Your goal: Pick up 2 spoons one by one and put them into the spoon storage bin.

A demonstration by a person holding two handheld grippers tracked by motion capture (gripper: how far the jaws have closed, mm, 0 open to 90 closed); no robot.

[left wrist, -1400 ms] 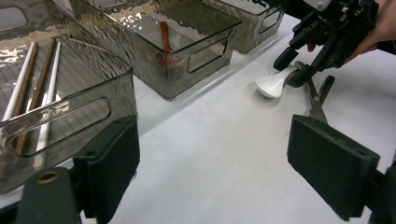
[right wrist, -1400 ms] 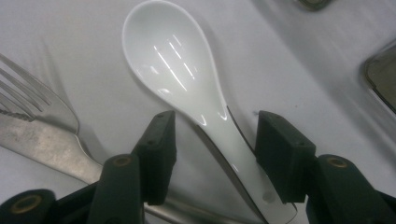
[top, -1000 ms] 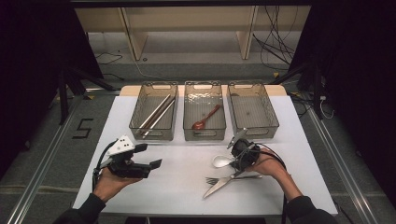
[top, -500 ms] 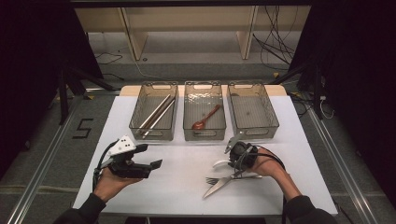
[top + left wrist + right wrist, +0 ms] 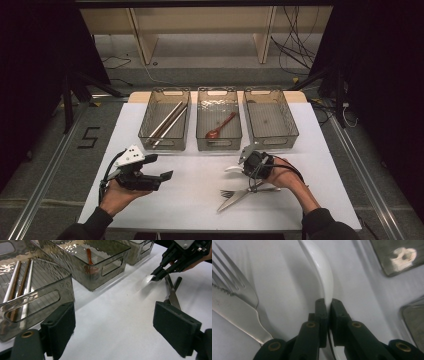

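Observation:
A white spoon [image 5: 322,277] lies on the white table [image 5: 200,175], its bowl [image 5: 232,168] pointing left. My right gripper [image 5: 327,305] has just been closing and is now shut on the spoon's edge, pads pressed on both sides. From above, the right gripper [image 5: 246,167] sits low over the spoon. A metal fork [image 5: 234,285] and knife [image 5: 239,317] lie just beside it, nearer the front edge. My left gripper [image 5: 160,166] hovers at the table's left, open and with nothing between its pads [image 5: 177,327].
Three clear bins stand in a row at the back. The left bin [image 5: 165,120] holds chopsticks [image 5: 15,287]. In the middle bin [image 5: 218,120] lies a brown wooden spoon [image 5: 220,127]. The right bin [image 5: 270,117] has nothing in it.
The right gripper's jaws have closed onto the white spoon, with the hand shifting only slightly. The left hand has kept still.

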